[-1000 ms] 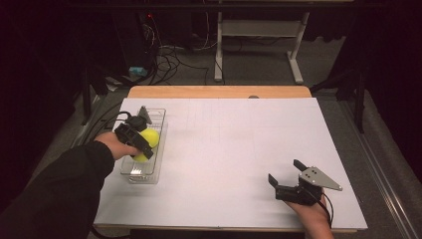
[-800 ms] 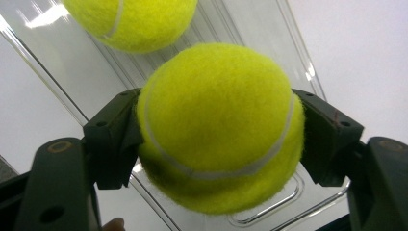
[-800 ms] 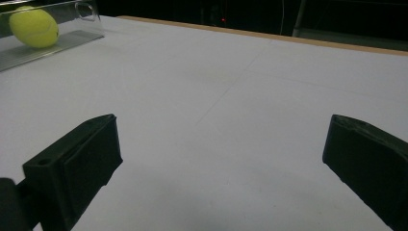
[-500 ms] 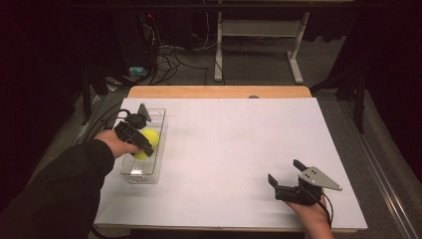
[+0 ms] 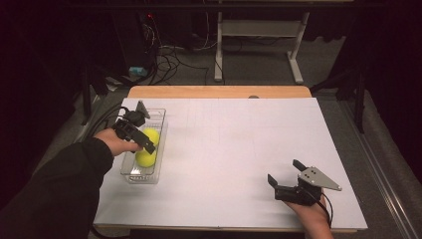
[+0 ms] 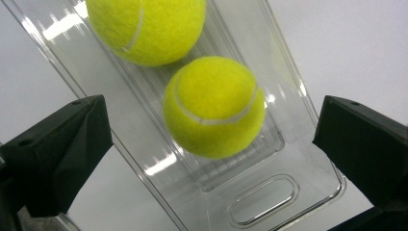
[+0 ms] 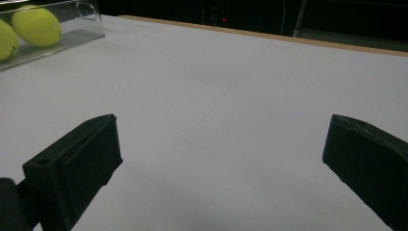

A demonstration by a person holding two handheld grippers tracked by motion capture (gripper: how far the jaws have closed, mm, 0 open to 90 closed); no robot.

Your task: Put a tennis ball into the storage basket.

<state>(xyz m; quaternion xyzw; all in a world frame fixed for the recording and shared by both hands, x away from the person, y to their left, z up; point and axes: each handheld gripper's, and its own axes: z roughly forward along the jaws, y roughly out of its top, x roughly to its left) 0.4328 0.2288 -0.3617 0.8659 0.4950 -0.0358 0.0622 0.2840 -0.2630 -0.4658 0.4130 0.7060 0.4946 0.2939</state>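
Left gripper view: a fuzzy yellow-green tennis ball (image 6: 214, 107) with a pale curved seam sits between and just beyond the wide-spread jaws of the left claw (image 6: 211, 159), which have just been opening and press on nothing. It lies in a clear plastic tray (image 6: 262, 202), touching a second ball (image 6: 146, 26) farther out. The right claw (image 5: 287, 175) gapes over bare tabletop (image 5: 234, 144).

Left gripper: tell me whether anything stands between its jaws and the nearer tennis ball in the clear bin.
Nothing visible does. The left gripper has just opened its jaws, which stand wide above the clear bin, and the nearer tennis ball lies directly below, uncovered. The second ball lies beyond it.
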